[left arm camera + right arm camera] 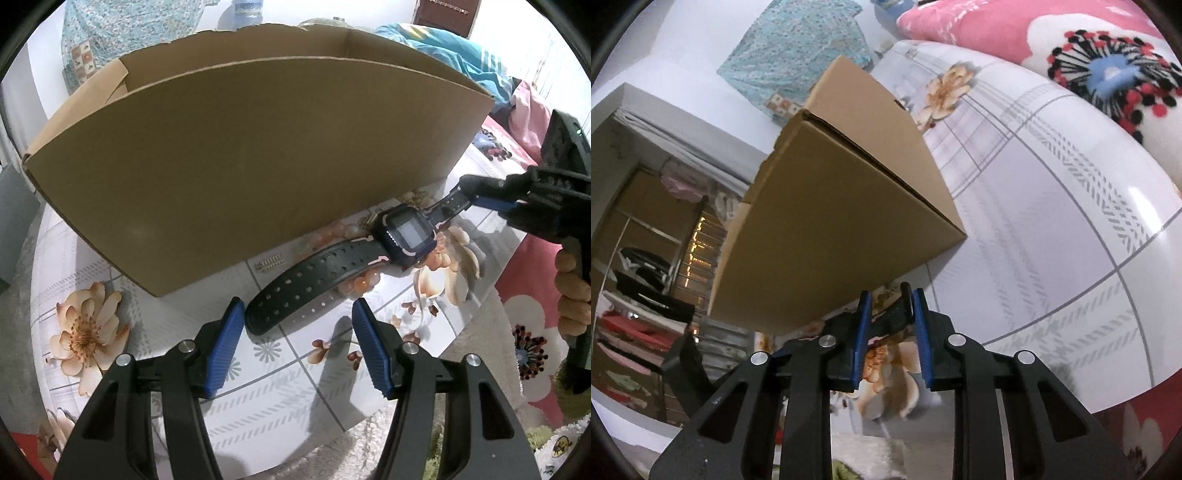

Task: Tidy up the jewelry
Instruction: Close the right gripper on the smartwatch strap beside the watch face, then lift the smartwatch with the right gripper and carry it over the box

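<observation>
The right gripper (476,197) is clamped on one strap end of the watch (402,232), which lies on the table (295,369) beside the cardboard box (240,155), while the left gripper (299,325) hovers with fingers apart near the other strap end.

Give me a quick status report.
Left tool open, at the strap's free end. Right tool shut on the watch strap. Cardboard box right behind the watch.

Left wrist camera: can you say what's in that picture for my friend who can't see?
A dark watch lies on a flowery tablecloth before a big cardboard box. The right gripper pinches one strap end; the left gripper, open, hovers by the other.
</observation>
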A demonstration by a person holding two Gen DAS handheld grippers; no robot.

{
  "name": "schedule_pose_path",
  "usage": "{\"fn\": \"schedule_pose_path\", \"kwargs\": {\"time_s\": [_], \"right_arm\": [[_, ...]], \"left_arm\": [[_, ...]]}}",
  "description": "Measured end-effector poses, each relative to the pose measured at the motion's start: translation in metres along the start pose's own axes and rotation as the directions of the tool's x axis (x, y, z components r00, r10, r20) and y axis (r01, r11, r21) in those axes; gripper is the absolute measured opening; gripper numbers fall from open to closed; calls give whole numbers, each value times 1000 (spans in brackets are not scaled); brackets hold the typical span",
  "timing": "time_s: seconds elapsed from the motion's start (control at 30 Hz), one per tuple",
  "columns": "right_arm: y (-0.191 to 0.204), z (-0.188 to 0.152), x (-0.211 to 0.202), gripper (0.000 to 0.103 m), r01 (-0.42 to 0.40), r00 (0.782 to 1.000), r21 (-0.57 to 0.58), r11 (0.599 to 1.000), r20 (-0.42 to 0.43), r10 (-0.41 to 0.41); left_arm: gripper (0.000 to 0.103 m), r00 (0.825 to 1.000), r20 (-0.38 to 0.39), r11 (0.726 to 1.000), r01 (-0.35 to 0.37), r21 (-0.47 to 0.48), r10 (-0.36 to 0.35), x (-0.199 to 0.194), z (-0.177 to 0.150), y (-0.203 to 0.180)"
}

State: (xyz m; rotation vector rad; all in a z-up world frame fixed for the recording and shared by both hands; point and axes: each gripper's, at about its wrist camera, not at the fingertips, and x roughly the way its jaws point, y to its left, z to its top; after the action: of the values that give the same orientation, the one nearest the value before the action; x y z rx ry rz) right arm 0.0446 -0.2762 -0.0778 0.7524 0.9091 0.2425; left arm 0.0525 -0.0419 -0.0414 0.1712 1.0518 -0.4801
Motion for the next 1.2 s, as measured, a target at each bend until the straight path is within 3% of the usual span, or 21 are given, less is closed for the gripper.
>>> {"fn": "schedule_pose_path", "kwargs": {"time_s": [0.13, 0.4, 0.7, 0.9, 1.07, 1.2], "right_arm": [[0, 0, -2, 15, -94, 996, 24, 995, 11, 93], [11, -6, -3, 3, -7, 999, -57, 998, 43, 9], [7, -6, 0, 3, 20, 998, -56, 998, 55, -17], [6, -8, 3, 3, -1, 999, -46, 999, 46, 3], [4, -8, -3, 3, -9, 999, -53, 999, 39, 11], [3, -9, -2, 3, -17, 999, -55, 998, 32, 19]], "left_arm": [[59, 1000, 11, 1000, 6, 1, -6, -2, -3, 4], [59, 999, 25, 1000, 19, 11, -19, -6, -7, 8], [51, 992, 21, 985, 124, -122, -123, -15, -8, 38], [51, 967, 20, 940, 253, -230, -255, -13, -4, 47], [51, 954, 25, 910, 291, -295, -298, -9, 1, 49], [51, 939, 40, 865, 331, -378, -341, -6, 5, 56]]}}
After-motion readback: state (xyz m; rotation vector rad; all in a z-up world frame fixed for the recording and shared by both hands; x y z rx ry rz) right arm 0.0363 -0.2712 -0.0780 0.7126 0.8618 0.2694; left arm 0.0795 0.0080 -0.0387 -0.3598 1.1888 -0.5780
